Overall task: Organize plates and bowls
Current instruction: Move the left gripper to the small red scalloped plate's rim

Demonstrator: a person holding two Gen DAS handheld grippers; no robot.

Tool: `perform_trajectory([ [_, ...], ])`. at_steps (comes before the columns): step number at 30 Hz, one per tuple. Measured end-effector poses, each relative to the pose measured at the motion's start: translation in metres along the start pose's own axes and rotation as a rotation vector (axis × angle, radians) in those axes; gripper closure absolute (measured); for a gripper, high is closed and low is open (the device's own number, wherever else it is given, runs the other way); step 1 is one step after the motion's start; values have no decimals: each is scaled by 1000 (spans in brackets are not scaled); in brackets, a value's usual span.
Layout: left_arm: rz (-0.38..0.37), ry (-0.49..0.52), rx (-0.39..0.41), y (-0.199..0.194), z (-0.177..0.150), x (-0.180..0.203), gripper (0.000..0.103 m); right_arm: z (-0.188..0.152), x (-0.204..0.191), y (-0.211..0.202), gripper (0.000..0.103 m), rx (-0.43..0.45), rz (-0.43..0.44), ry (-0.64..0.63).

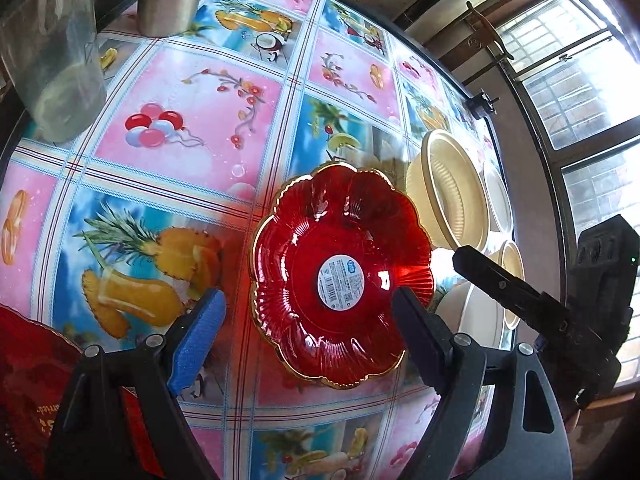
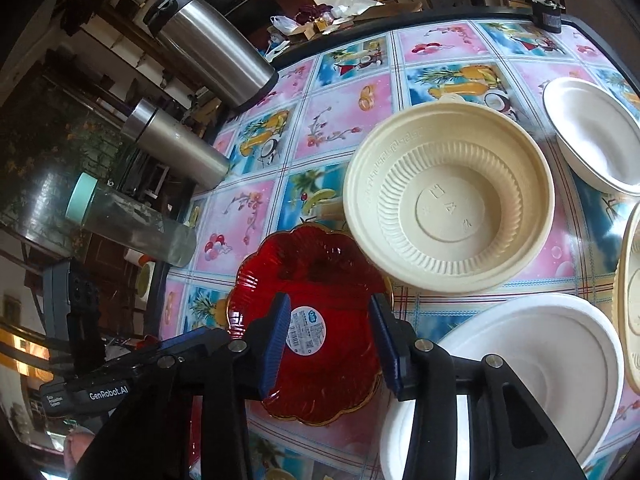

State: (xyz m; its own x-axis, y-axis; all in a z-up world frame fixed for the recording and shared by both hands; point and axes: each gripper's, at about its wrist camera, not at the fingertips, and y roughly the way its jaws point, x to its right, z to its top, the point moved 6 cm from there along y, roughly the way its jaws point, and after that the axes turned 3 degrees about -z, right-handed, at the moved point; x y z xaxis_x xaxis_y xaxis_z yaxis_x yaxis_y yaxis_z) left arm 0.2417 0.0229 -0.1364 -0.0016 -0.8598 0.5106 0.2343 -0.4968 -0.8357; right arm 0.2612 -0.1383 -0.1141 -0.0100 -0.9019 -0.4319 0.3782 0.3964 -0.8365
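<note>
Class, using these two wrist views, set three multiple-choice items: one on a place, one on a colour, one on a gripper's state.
1. Where is the round label?
A. middle of the red plate
B. on the beige ribbed bowl
C. on the tablecloth

2. What colour is the red plate's rim?
A. silver
B. gold
C. black

3. The right gripper is:
A. shut on a bowl
B. shut on a flask
C. open, holding nothing

Key: A, the label lies mid red plate; B, its scalloped edge is gilt; C, the right gripper has its fingers apart above the plate.
</note>
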Motion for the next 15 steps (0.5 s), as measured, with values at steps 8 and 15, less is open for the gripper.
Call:
perform_trajectory([
  [8,-6,-5,-11,7,-3,2,18,-3,29,17,59,-63,-88,62],
  [15,-18,1,-15,8,-1,6,18,-7,27,31,60,-105,-55,59],
])
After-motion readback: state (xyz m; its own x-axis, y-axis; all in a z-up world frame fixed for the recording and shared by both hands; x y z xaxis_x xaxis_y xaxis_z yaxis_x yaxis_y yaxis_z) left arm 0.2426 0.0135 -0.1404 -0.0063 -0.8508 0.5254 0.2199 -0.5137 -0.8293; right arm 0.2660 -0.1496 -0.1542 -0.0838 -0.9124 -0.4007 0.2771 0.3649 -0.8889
